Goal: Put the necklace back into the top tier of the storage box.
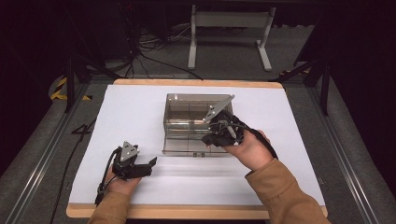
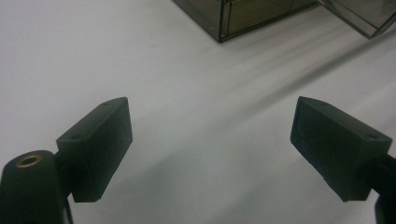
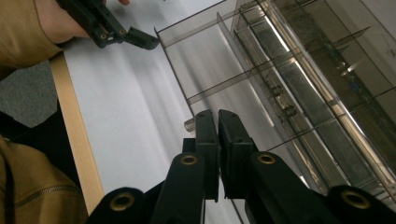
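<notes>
Right hand-held gripper point(image 3: 218, 122) pinching the drawer point(image 3: 224, 74) knob.
Pull straight toward yourself; your left hand-held gripper point(image 1: 148, 164) rests spread.

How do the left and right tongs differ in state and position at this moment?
The left tongs stand wide open over bare white table; the right tongs are shut. The left tongs sit apart from the smoky transparent plastic drawer organiser; the right tongs are at its pulled-out drawer's front. Both are black and hand-held.
</notes>
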`<act>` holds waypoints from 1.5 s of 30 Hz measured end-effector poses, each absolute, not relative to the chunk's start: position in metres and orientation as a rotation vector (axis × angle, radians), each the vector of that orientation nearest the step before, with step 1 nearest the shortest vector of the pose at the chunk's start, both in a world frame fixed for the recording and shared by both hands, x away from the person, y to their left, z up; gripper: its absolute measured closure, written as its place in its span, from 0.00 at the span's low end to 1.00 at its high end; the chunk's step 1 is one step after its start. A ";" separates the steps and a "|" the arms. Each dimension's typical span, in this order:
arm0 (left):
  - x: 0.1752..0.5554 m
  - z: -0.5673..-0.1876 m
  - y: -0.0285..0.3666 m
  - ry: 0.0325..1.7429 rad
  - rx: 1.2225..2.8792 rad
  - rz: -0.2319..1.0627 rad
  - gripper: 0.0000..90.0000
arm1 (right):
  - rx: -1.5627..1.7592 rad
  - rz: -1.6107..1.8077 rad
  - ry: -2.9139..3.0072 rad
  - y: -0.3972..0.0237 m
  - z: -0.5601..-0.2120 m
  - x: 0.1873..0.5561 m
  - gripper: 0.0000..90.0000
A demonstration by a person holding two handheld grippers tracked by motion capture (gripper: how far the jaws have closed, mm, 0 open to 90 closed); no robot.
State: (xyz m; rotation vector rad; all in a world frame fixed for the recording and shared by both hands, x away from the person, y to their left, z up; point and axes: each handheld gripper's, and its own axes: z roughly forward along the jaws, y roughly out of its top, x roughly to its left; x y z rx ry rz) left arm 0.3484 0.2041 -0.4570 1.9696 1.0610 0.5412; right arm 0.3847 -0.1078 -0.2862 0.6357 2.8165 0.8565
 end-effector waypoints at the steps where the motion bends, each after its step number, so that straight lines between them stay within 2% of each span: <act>1: 0.348 -0.457 0.204 1.061 1.969 0.541 0.15 | 0.641 0.866 2.811 -0.107 -0.286 0.386 0.97; 20: 0.348 -0.457 0.204 1.058 1.968 0.541 0.15 | 0.711 0.873 2.788 -0.101 -0.295 0.413 0.97; 45: 0.349 -0.458 0.204 1.055 1.970 0.531 0.15 | 0.719 0.828 2.833 -0.088 -0.327 0.422 0.97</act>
